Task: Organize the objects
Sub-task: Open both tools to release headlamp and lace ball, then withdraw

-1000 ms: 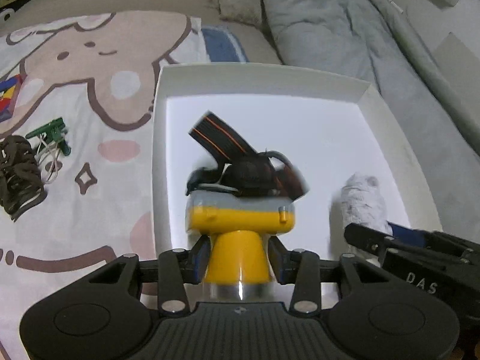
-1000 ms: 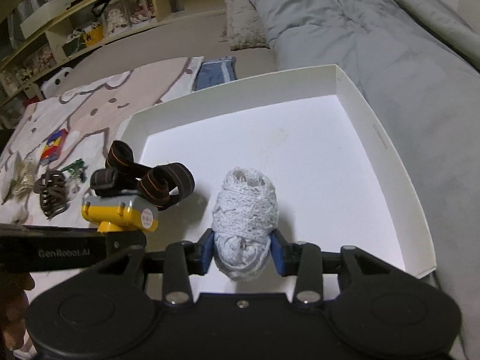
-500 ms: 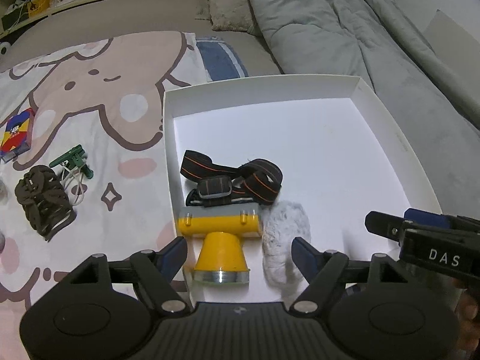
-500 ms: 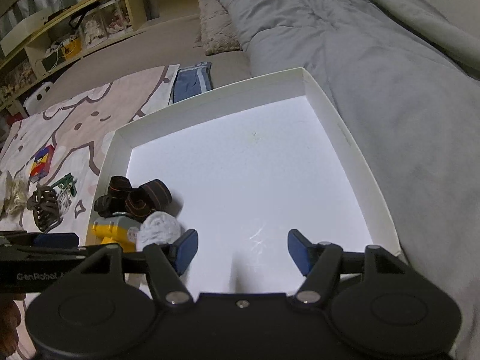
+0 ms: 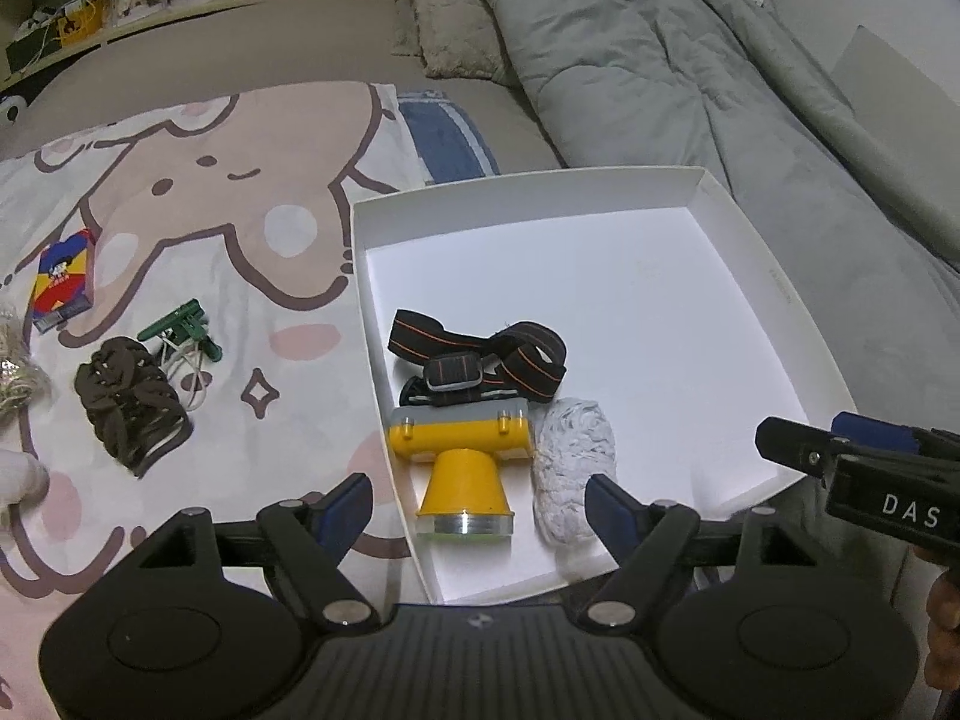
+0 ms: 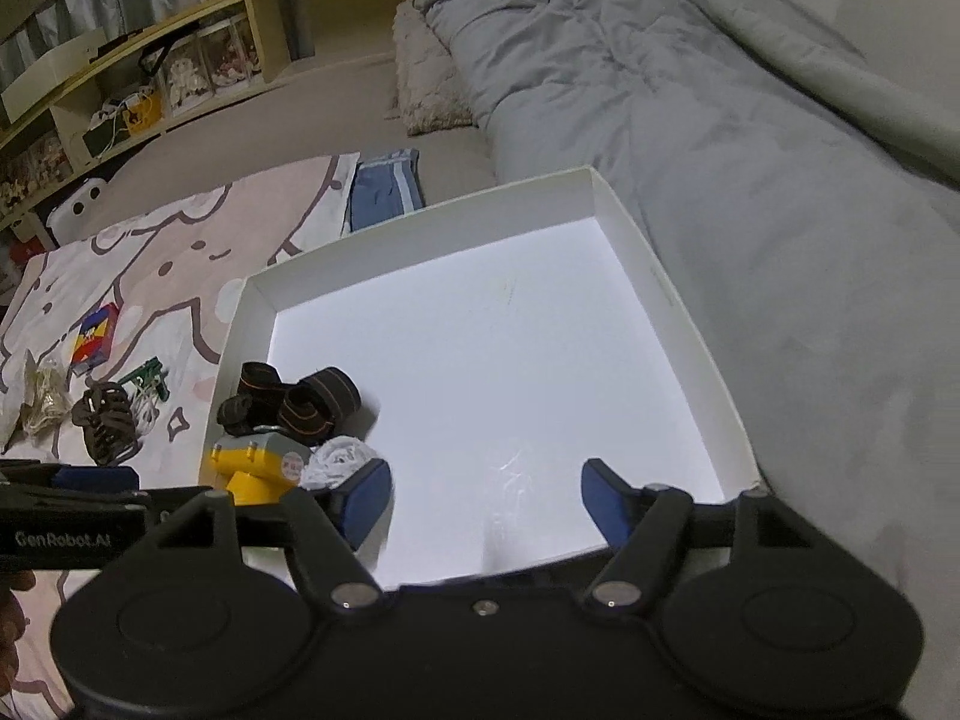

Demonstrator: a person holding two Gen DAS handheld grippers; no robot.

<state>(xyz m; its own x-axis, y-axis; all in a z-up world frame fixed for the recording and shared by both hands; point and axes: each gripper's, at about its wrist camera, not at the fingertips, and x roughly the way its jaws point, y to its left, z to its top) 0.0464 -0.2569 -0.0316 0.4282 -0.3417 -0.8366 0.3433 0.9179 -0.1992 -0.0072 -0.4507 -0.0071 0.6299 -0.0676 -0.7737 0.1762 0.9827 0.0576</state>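
The white box (image 5: 780,300) lies on the bed beside the grey duvet (image 5: 690,60). In the box's near-left corner sit the yellow headlamp (image 5: 459,450) and, touching it, a white yarn ball (image 5: 573,468). Both grippers, left (image 5: 477,495) and right (image 6: 486,498), hang released and empty above the box, the right's jaws having just been opening.

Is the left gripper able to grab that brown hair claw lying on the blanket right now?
Probably yes. The left gripper is open with nothing between its fingers, and the brown hair claw lies in the open on the blanket, outside the white box. Only the green clip lies close beside it.
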